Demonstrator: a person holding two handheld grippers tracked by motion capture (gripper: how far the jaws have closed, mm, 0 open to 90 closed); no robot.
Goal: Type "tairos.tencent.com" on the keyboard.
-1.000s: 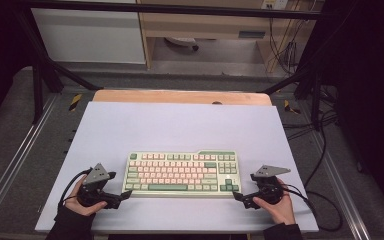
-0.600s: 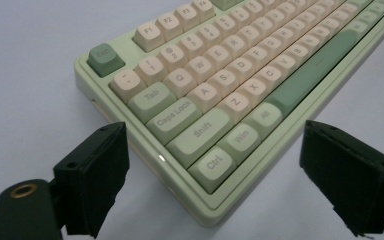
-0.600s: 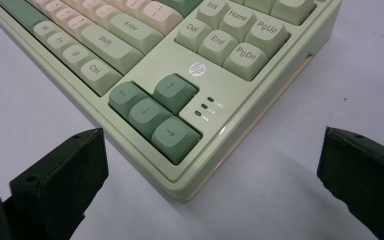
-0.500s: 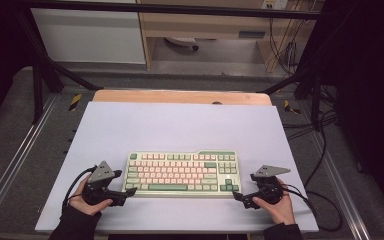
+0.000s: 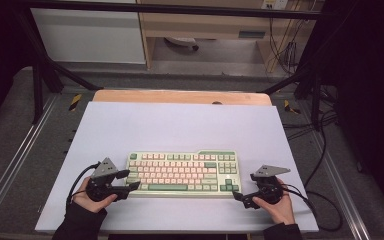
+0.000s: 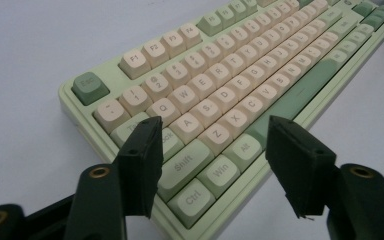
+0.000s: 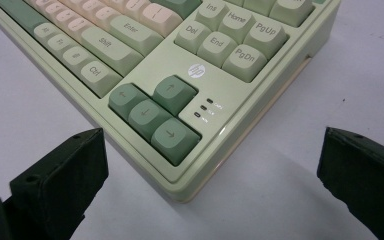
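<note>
Keyboard (image 5: 182, 174) lies mid-mat, long axis running hand to hand, its near-left corner between the left gripper's (image 5: 131, 182) half-spread jaws (just been closing, nothing pinched yet), right gripper (image 5: 237, 196) gaping wide at the opposite corner.

In the left gripper view the keyboard (image 6: 240, 85) is running off the top right edge, so its far end is cut off, and its near corner is passing out at the bottom edge. The left gripper (image 6: 215, 165) is hiding parts of the Tab and Caps Lock keys behind one jaw. In the right gripper view the keyboard's left part is lying beyond the frame, and the small marks beside its three lights (image 7: 203, 107) are staying too tiny to read. In the high view the key legends are showing too small to tell.
</note>
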